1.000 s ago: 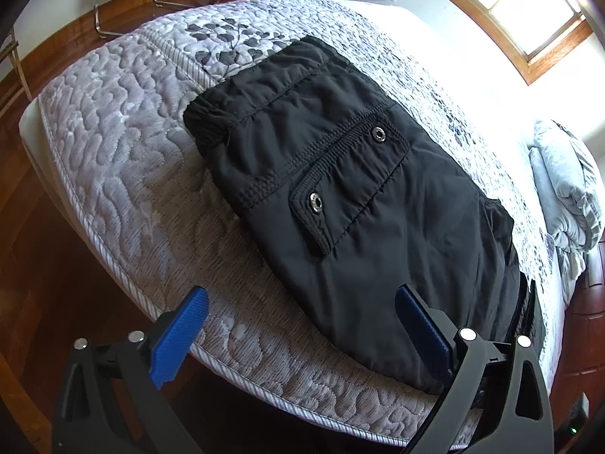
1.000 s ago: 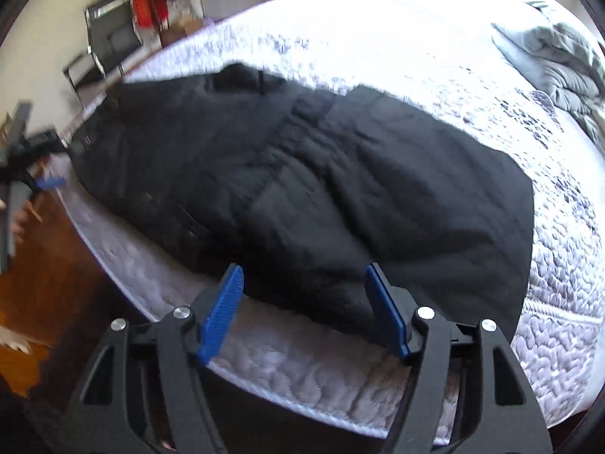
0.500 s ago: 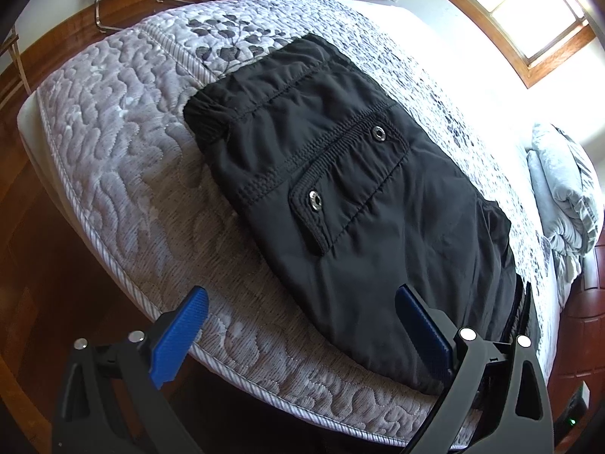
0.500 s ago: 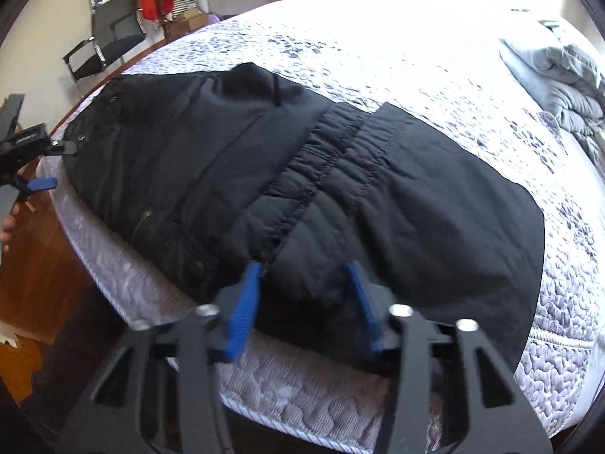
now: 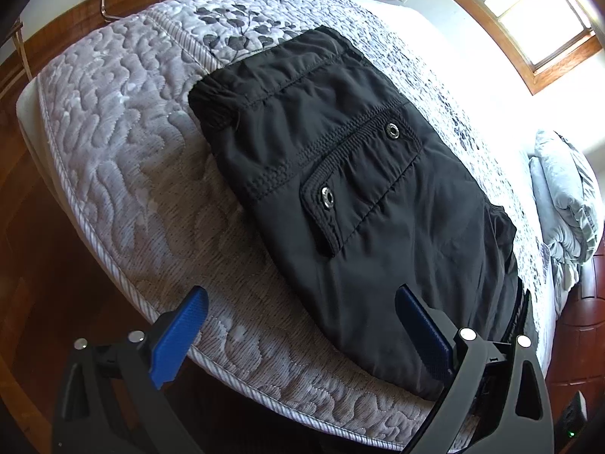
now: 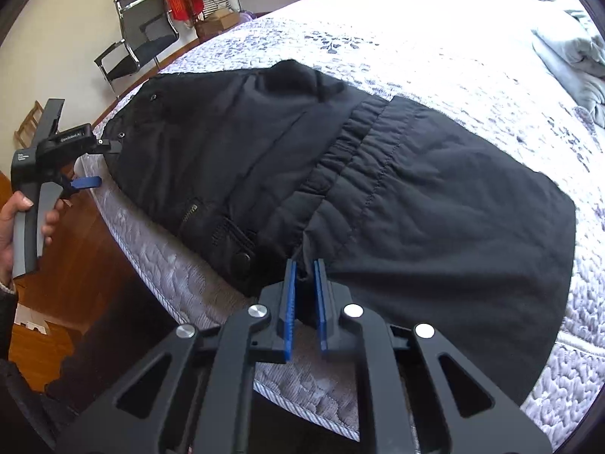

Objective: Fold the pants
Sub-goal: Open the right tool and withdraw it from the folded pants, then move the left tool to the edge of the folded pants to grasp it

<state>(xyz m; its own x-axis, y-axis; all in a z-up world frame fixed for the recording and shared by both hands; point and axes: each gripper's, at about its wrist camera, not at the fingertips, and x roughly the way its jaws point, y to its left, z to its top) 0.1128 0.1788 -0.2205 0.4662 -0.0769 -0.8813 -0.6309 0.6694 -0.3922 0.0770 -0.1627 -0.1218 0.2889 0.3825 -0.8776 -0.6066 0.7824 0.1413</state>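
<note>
While the black pants (image 6: 340,174) lie spread flat on the bed (image 5: 113,159), they sit close to the near mattress edge, already doubled over: the elastic waistband (image 6: 351,143) runs across the middle in the right wrist view, a flapped snap pocket (image 5: 359,181) faces up in the left wrist view. Fabric is a matte black woven stuff, lightly wrinkled, with a zip and a button (image 6: 242,261) near the front edge. One end reaches the mattress corner by the left gripper (image 5: 302,336); the other end stops short of the far side. Plenty of bare quilted mattress beyond the pants and toward the folded grey blanket (image 6: 571,60); wood floor (image 5: 22,234) drops off right at the near edge. A chair (image 6: 140,41) stands by the wall, well clear. Right gripper (image 6: 304,276): jaws pinched nearly together on a small tuck of the pants' near edge, where the waistband meets the hem, blue pads (image 6: 289,302) pressing the cloth. Left gripper: jaws spread wide, released, nothing between them, hanging over the mattress edge with one pad just beside the pants. A hand (image 6: 15,227) grips its handle.
</note>
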